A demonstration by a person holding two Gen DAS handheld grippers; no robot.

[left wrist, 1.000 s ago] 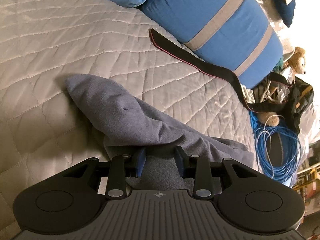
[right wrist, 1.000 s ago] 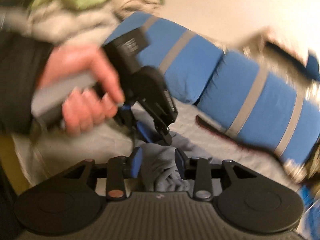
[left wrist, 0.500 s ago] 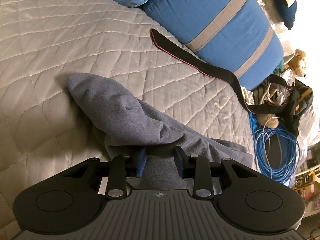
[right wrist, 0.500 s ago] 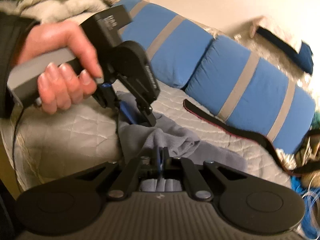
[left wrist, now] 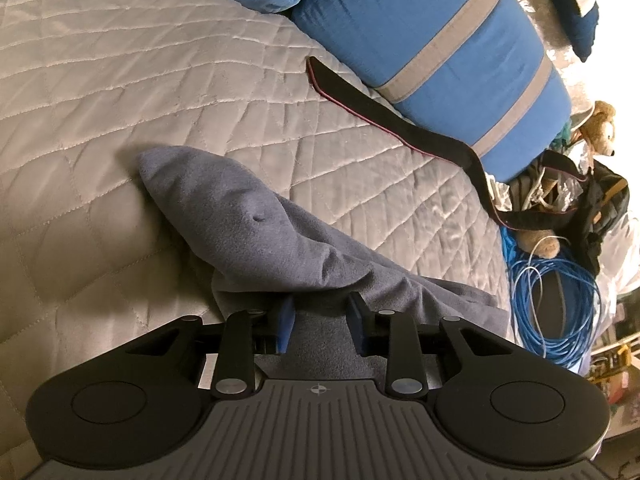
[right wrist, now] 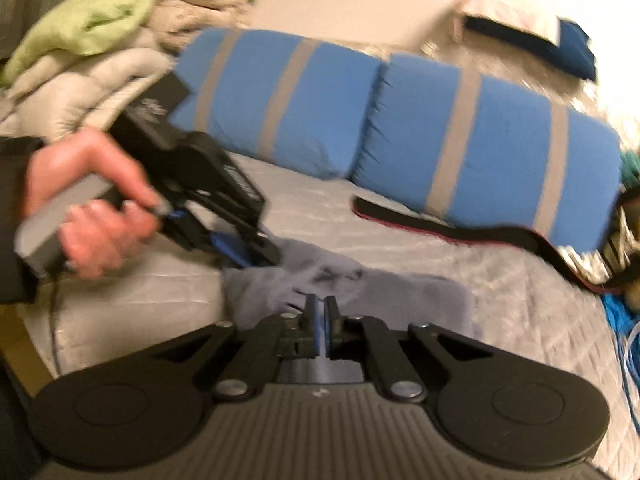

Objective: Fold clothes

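Note:
A grey-blue garment [left wrist: 248,216] lies crumpled on the quilted bed [left wrist: 120,80], one pointed end stretching away to the upper left. My left gripper [left wrist: 320,308] is open, its blue-padded fingers astride a ridge of the cloth. In the right wrist view the same garment [right wrist: 400,296] is a flatter heap. My right gripper [right wrist: 320,304] is shut, with a raised fold of the garment at its tips. A hand [right wrist: 84,208] holds the left gripper [right wrist: 260,258] at the garment's left end. This view is blurred.
Two blue pillows with grey stripes [right wrist: 460,132] line the far side of the bed. A black strap [left wrist: 384,120] lies in front of them. A coil of blue cable [left wrist: 552,300], a bag and a teddy bear [left wrist: 600,128] sit off the bed's right edge. Green and beige clothes [right wrist: 104,28] are piled at back left.
My right gripper went from open around the cloth to shut on it, and its view swung. The hand-held left gripper dropped lower onto the garment. The left wrist view barely changed.

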